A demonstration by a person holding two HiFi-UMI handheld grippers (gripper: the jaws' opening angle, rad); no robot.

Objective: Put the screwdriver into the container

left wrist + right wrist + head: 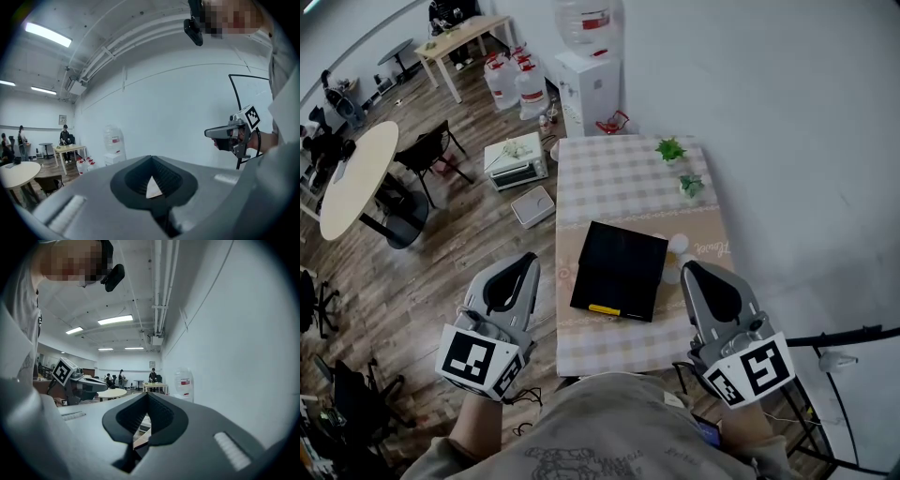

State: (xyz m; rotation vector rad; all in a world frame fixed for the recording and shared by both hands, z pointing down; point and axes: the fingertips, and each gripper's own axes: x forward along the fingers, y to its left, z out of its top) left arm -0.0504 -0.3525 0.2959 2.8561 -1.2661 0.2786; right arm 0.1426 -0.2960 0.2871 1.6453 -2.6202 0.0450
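Fingers of left gripper [528, 260] and right gripper [689, 269] meet, empty; screwdriver [605, 308] lies crosswise on container [623, 255], near edge.

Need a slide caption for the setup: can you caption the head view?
Left gripper and right gripper, both shut and empty, poised near a checked table bearing a black container.

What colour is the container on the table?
Black. The container shows best in the head view, lying on the checked tablecloth.
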